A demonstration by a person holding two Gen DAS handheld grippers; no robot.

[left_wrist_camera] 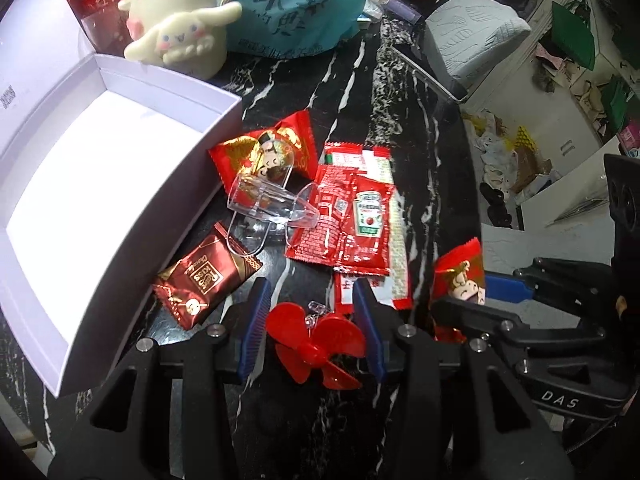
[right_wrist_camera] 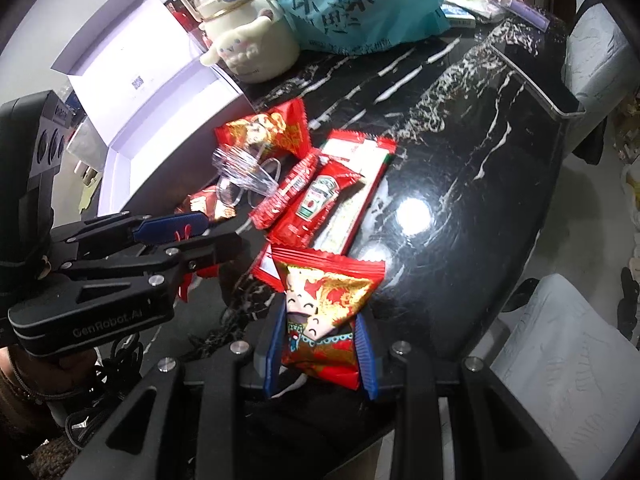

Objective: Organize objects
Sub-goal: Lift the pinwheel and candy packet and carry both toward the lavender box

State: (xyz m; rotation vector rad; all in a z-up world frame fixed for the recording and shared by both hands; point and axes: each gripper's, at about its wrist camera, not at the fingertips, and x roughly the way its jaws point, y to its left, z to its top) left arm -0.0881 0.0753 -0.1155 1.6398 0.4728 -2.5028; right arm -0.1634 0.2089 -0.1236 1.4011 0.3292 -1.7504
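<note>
Left wrist view: the left gripper (left_wrist_camera: 316, 328) sits at lower centre, its blue pads closed narrow on a red plastic propeller (left_wrist_camera: 318, 350), which looks pinched between them just above the black marble bench (left_wrist_camera: 432, 128).
Box: a white open box (left_wrist_camera: 104, 184) fills the left of this frame, its floor bare; it looks like the place where things are to go.
Loose pile: in the middle of the frame lie a red cartoon snack packet (left_wrist_camera: 266, 152), a clear plastic scoop (left_wrist_camera: 272, 204), ketchup sachets (left_wrist_camera: 360, 220) and a brown chocolate packet (left_wrist_camera: 206, 276) just beside the box wall.
Right wrist view: the right gripper (right_wrist_camera: 320, 344) at lower centre is clamped narrow on a red snack packet with smiling figures (right_wrist_camera: 324, 312), the packet standing up between the pads; the other gripper shows at the left edge.
Background: a cream character kettle (right_wrist_camera: 248, 44) and a blue plastic bag (right_wrist_camera: 352, 4) stand at the top of the frame, well apart from the pile.
Step in hand: by my reckoning both picks are made and nothing is boxed yet.
Next move: each held item needs carrying over the box rim toward the left, clear of the wall, then releasing low; the propeller's thin blades could slip.
</note>
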